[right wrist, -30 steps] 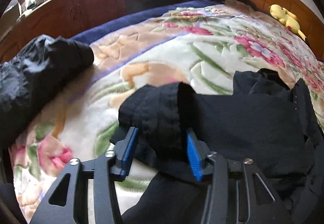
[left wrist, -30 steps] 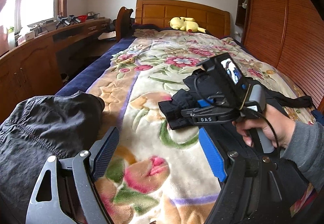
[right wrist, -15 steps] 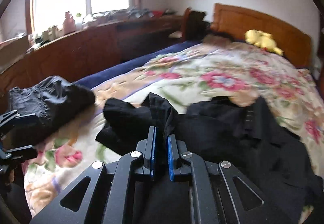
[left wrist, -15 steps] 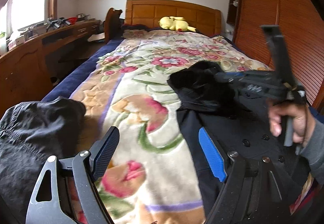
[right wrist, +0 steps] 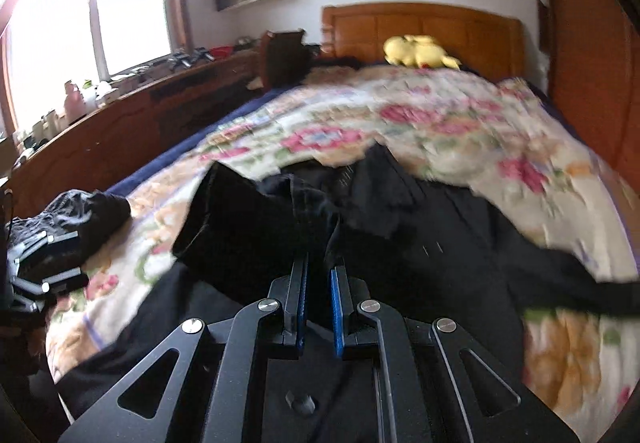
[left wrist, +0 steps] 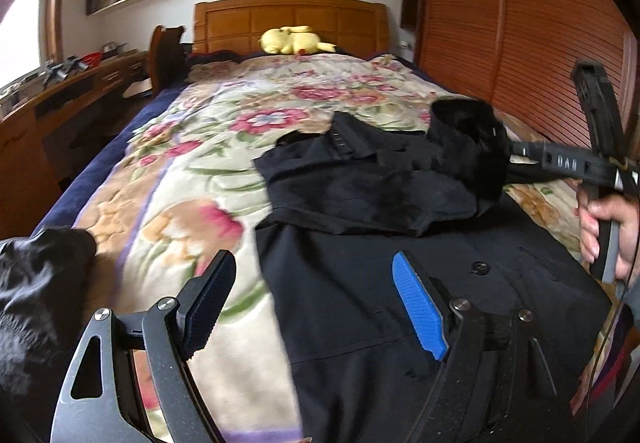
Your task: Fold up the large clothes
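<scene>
A large black coat (left wrist: 360,283) lies on the floral blanket (left wrist: 192,171), buttons up. In the left wrist view my left gripper (left wrist: 316,303) hangs open just above the coat's left edge, with nothing between its blue pads (left wrist: 420,307). At the right, my right gripper (left wrist: 514,153), held by a hand (left wrist: 608,227), has the coat's sleeve (left wrist: 464,147) lifted across the coat body. In the right wrist view the right gripper (right wrist: 318,271) is shut on the black sleeve (right wrist: 248,227), whose cuff hangs out to the left.
A second dark garment (left wrist: 36,283) lies bunched at the blanket's near left corner. A yellow plush toy (left wrist: 292,41) rests by the wooden headboard (left wrist: 288,19). A wooden desk (left wrist: 60,99) runs along the left and a slatted wardrobe (left wrist: 540,43) along the right.
The right gripper shut on the sleeve, then lifted and carried it rightward over the coat. The left gripper stayed open and slid right, from the bunched garment to the coat's edge.
</scene>
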Tool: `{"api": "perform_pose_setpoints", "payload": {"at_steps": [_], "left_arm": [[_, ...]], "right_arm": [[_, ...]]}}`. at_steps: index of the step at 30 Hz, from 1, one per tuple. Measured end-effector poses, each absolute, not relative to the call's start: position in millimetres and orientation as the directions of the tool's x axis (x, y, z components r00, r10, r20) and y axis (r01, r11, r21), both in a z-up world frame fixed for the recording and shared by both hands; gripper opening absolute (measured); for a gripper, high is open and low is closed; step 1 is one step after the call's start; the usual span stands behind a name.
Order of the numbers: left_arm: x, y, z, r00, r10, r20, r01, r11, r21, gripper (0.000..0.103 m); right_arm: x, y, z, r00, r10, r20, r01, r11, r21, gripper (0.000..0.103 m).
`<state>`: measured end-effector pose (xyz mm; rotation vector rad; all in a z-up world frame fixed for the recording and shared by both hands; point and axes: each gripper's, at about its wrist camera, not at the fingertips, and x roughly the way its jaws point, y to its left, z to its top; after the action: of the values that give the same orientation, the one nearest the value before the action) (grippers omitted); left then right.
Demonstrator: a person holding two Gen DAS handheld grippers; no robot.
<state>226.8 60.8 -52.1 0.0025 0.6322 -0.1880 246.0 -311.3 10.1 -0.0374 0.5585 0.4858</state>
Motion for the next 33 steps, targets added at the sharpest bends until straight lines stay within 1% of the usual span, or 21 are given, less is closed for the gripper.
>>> {"api": "perform_pose_setpoints", "payload": {"at_steps": [3,7,9,11,18,22,24,28,30,32,33], "left_arm": [[231,43,-51,0.784,-0.195,-0.589,0.203,0.978,-0.055,0.081],[236,24,-51,0.776,-0.221,-0.59,0.233,0.971,-0.057,0.081],[236,15,-51,0.774,-0.229,-0.59,0.249,0.967,-0.049,0.081],[236,9,-52,0.771,-0.234,-0.593,0.261,0.964,-0.041,0.081],[235,1,-56,0.76,-0.237,-0.605,0.275,0.961,-0.032,0.081],[235,2,-56,0.761,-0.233,-0.605,0.27,0.962,-0.031,0.081],[235,2,-55,0.763,-0.232,-0.603,0.269,0.963,-0.03,0.081],[233,4,-55,0.767,-0.225,-0.601,0.263,0.964,-0.024,0.081],[232,5,-54,0.77,-0.223,-0.598,0.26,0.965,-0.025,0.081],[232,7,-53,0.772,-0.221,-0.596,0.257,0.966,-0.025,0.081],[232,7,-53,0.773,-0.22,-0.595,0.256,0.966,-0.025,0.081]], "right_arm": [[232,-330,-3,0.729,0.414,-0.545,-0.421,0.899,0.12,0.01],[219,-344,-7,0.716,0.401,-0.572,-0.389,0.909,0.15,0.01],[212,-352,-10,0.717,0.373,-0.589,-0.372,0.919,0.128,0.011],[212,-359,-8,0.712,0.352,-0.607,-0.36,0.926,0.115,0.014],[195,-360,-13,0.697,0.296,-0.653,-0.343,0.938,0.06,0.016],[185,-361,-16,0.697,0.282,-0.66,-0.341,0.939,0.042,0.018],[176,-358,-13,0.715,0.276,-0.642,-0.349,0.937,0.013,0.019],[157,-349,-5,0.728,0.288,-0.622,-0.379,0.925,-0.014,0.025],[150,-341,-2,0.739,0.29,-0.608,-0.396,0.917,-0.043,0.03],[142,-333,-3,0.741,0.305,-0.598,-0.421,0.905,-0.06,0.038],[138,-328,-2,0.738,0.319,-0.595,-0.437,0.897,-0.062,0.039]]}}
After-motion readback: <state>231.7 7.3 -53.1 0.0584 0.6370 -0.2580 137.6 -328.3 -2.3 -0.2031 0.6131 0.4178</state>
